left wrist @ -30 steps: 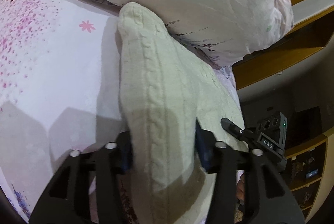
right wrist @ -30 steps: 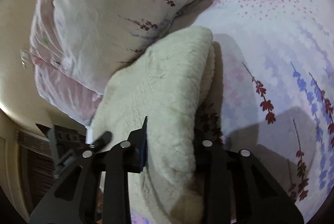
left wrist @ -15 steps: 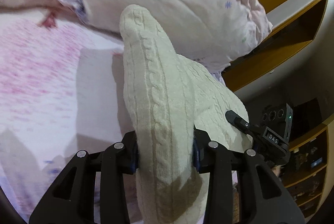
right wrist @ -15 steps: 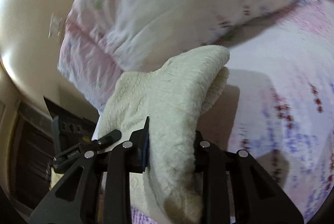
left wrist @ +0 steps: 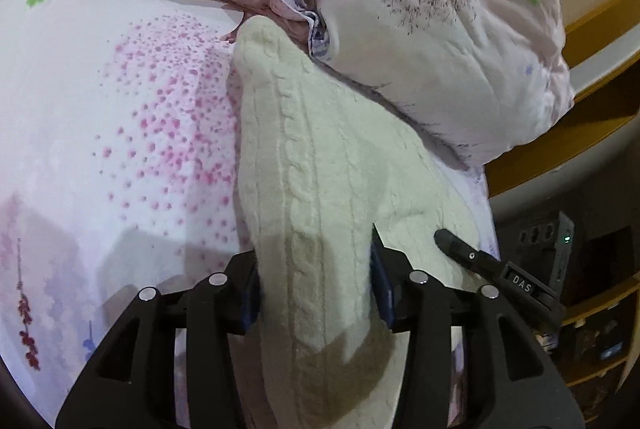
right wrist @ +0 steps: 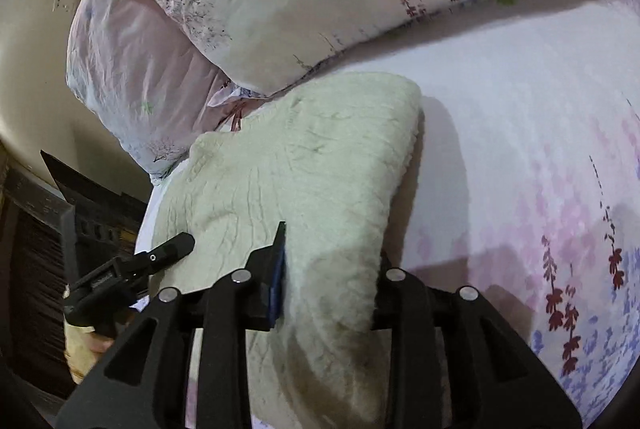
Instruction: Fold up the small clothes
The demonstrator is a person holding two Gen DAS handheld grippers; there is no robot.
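Both the left gripper (left wrist: 314, 285) and right gripper (right wrist: 328, 289) pinch the knit (left wrist: 320, 165) ahead, 1 fold seemingly made, flattening left.

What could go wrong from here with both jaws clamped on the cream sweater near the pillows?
1. The cream cable-knit sweater is thick and bunched in the left gripper and the right gripper; layers may slip unevenly, so the fold could land crooked.
2. Its far end lies against the floral pillow; carrying it forward may snag there.
3. The sweater sits near the bed edge, so slack could slide off.
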